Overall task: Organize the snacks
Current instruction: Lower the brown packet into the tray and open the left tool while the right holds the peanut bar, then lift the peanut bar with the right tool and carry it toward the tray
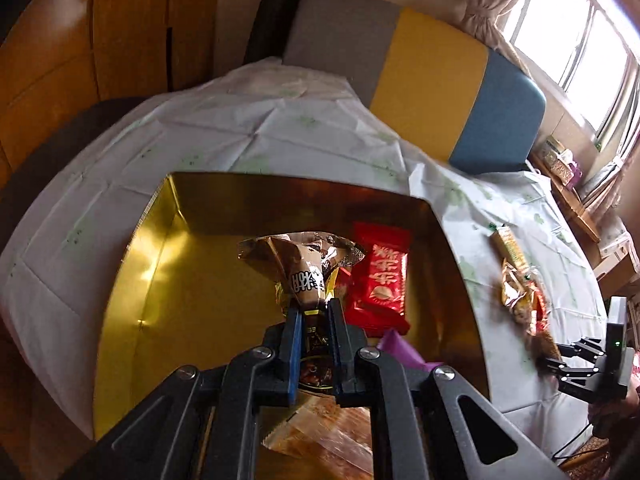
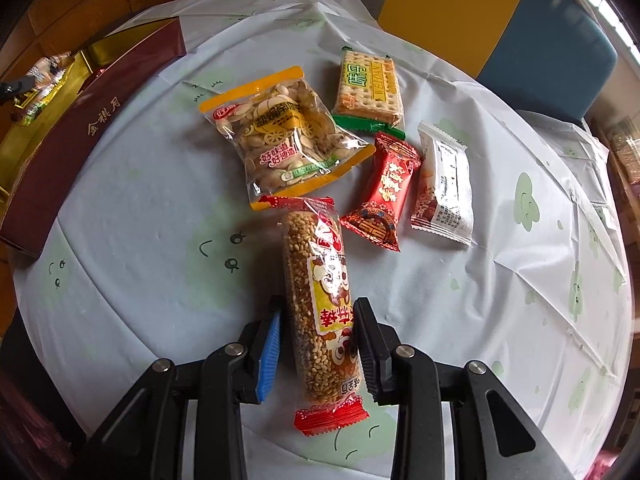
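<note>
My left gripper [image 1: 314,306] is shut on a brown and gold foil snack packet [image 1: 304,264], which hangs crumpled over the open gold-lined box [image 1: 168,280]. On the box floor lie a red packet [image 1: 380,276], a purple one [image 1: 400,348] and a clear orange one [image 1: 320,428]. My right gripper [image 2: 318,304] points down at the table, its jaws closed on the sides of a long sesame stick [image 2: 316,272] in a red-ended wrapper that lies flat on the cloth. The right gripper [image 1: 560,360] also shows at the left wrist view's right edge.
Beyond the sesame stick lie a pistachio bag [image 2: 280,136], a green cracker packet [image 2: 368,88], a red candy [image 2: 384,188] and a white packet [image 2: 444,184]. The box's maroon wall [image 2: 88,136] stands at the left. A grey, yellow and blue cushion [image 1: 432,80] lies behind the table.
</note>
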`<state>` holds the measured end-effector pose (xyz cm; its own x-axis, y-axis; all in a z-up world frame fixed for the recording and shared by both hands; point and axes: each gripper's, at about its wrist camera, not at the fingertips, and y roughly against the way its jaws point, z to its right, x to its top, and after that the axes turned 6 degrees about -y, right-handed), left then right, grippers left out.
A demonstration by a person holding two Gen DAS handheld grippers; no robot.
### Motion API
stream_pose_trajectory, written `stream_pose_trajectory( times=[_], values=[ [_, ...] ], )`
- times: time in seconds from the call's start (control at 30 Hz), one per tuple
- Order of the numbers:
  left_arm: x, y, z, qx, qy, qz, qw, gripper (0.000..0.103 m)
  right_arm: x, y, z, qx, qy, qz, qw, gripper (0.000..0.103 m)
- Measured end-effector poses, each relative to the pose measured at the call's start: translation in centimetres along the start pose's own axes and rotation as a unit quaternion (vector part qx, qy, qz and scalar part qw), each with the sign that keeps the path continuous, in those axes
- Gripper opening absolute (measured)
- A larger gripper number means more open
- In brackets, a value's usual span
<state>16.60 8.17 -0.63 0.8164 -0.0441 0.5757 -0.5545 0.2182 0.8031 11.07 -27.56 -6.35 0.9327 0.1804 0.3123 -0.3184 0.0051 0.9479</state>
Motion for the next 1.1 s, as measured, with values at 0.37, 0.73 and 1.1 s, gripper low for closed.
stream_pose_trajectory(
  times=[0.37, 0.73, 1.1],
  values=[
    [-0.9, -3.1, -1.7, 0.017, 0.043, -0.034, 0.9984, 0.028, -0.2, -0.3, 0.3, -0.01, -0.001, 0.002, 1.0, 0.046],
    [-2.3, 2.0, -1.2, 0.082, 0.026, 0.006, 0.9963, 0.029, -0.1, -0.4, 0.3, -0.017, 0.003, 0.003, 1.0, 0.046],
    [-5.6, 5.1, 2.3, 0.111, -0.017, 0.039, 0.9929, 0.029, -0.5, -0.1, -0.1, -0.01, -0.003, 0.001, 1.0, 0.039]
  ],
)
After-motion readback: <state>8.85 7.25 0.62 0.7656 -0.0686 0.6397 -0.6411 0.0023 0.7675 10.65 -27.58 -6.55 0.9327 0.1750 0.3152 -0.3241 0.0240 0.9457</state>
